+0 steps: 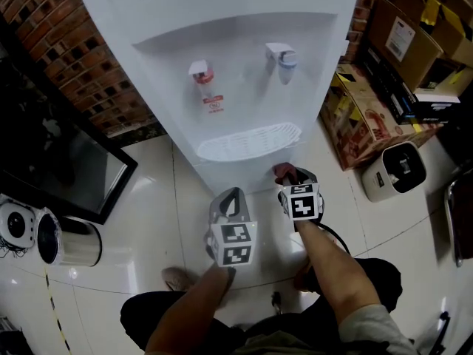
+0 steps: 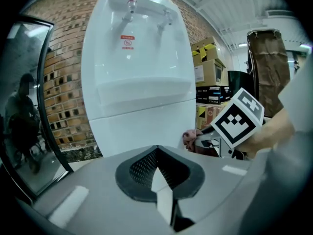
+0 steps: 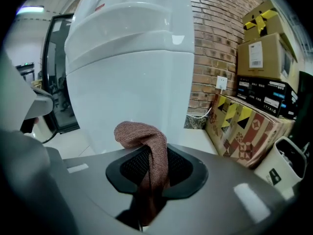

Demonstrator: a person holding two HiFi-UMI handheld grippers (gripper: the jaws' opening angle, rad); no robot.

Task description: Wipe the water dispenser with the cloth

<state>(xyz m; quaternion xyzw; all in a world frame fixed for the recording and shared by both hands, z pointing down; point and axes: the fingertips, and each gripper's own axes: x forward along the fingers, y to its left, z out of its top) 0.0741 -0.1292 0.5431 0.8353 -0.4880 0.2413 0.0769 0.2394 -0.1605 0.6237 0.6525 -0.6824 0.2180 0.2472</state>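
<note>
**White dispenser, brown cloth, grey jaws**

Ahead of both pairs of jaws, the water dispenser (image 1: 222,21) is plain white, with 1 red tap (image 1: 201,73) and 1 blue tap (image 1: 285,59). Between the jaws of the right gripper (image 3: 157,153), the cloth (image 3: 139,131) is a reddish-brown knit. That gripper and the left gripper (image 2: 156,151) are grey with black dotted pads, and each bears black-and-white square markers. Right of the right jaws, the cardboard boxes (image 3: 247,131) are brown with yellow, black and red triangles. The brick wall (image 3: 210,43) is red-brown.

Head view looks steeply down; both gripper views face the water dispenser (image 1: 236,28) close, from low
</note>
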